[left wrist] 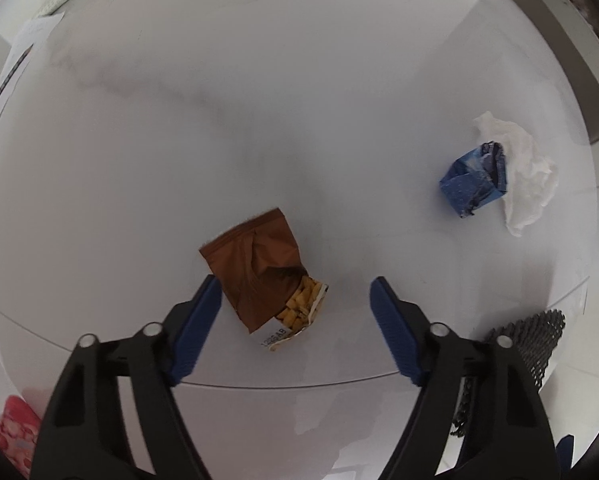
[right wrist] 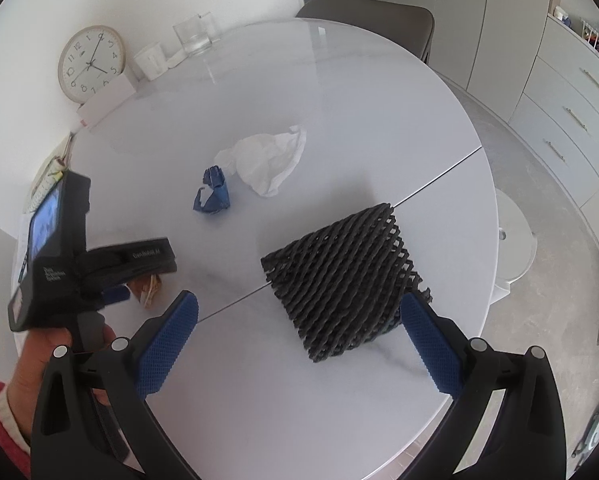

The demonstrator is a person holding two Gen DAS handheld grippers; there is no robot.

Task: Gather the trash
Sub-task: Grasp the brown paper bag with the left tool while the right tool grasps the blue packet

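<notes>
Blue-padded fingers of the left gripper (left wrist: 295,300) stood wide apart, straddling a brown snack packet (left wrist: 265,280) that lay flat on the white table (left wrist: 259,100), with its left pad just beside the packet's edge. The packet's torn end faced the camera and yellow pieces showed inside. The right gripper (right wrist: 299,320) was likewise spread wide and held nothing, above a black foam net (right wrist: 339,280) near the table edge. A crumpled blue wrapper (left wrist: 473,182) touched a white tissue (left wrist: 527,176), well apart from the packet. Likely risks: a pinch on the flat, slack packet could slide it, or lifting it by the sealed end could spill the contents through the tear.
</notes>
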